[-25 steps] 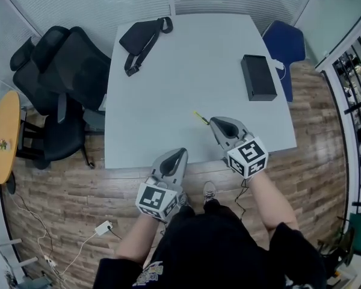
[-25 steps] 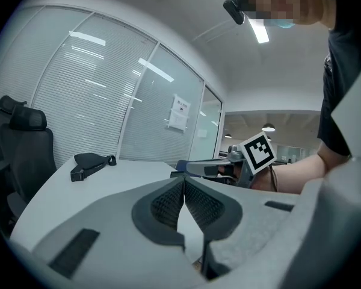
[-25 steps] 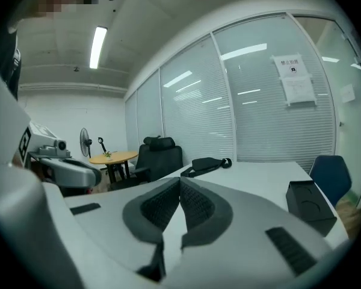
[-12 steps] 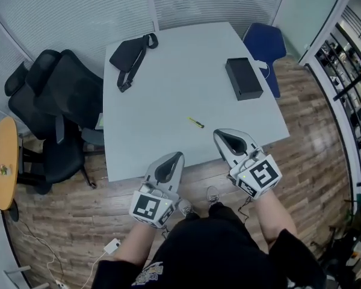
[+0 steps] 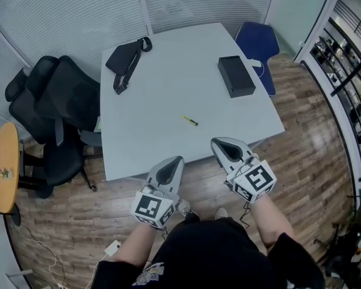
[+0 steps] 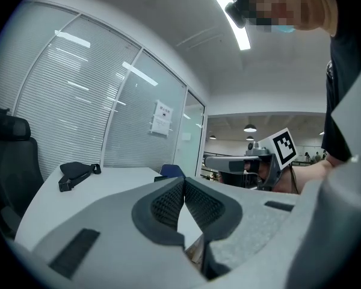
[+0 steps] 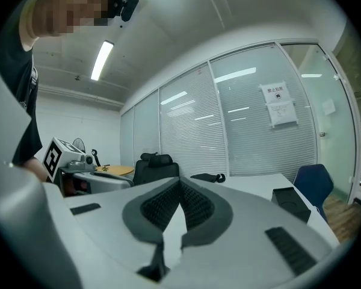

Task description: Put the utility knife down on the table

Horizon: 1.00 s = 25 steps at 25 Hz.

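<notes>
Jaws of the left gripper [image 5: 178, 160] and right gripper [image 5: 215, 142] are pressing together, holding nothing. The utility knife [image 5: 190, 121] is lying on the bench [image 5: 162, 71] ahead of the right jaws, with a black box [image 5: 236, 76] sitting farther beyond.

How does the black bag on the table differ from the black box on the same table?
The black bag looks soft and rounded, with a strap trailing from it; the black box is a straight-edged block. The bag lies near the far left corner of the white table, the box near its far right edge, by the blue chair. Both are black and rest on that table.
</notes>
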### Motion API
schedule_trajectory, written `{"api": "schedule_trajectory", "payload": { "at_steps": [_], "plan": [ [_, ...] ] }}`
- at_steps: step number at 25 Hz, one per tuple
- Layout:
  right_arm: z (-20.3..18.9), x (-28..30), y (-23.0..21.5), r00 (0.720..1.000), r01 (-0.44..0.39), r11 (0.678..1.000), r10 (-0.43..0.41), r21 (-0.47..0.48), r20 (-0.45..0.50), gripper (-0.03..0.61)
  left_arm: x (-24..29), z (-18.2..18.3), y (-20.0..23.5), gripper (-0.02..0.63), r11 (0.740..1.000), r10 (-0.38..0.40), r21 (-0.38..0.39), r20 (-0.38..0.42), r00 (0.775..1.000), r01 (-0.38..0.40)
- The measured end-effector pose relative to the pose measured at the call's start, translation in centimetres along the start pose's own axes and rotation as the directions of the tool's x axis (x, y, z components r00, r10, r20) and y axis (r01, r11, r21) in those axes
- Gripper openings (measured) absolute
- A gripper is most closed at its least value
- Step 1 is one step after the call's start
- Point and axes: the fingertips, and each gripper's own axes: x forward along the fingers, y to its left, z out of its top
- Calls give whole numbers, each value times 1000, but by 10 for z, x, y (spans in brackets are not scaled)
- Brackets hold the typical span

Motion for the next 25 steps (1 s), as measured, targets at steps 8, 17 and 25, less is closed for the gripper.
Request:
{"api": "schedule_trajectory", "payload": {
  "at_steps": [8, 17, 25],
  "plan": [
    [-10, -43, -9, 998, -55, 998, 55, 26, -10, 3, 6, -15, -50, 6, 996, 88, -13, -9, 996, -88],
    [-27, -96, -4, 991, -133, 991, 134, 31, -26, 3, -5, -36, -112, 6, 982, 187, -26, -18, 982, -188],
    [-40, -132, -3, 988, -152, 988, 153, 35, -32, 3, -7, -45, -147, 6, 975, 220, -22, -12, 975, -220]
  ]
}}
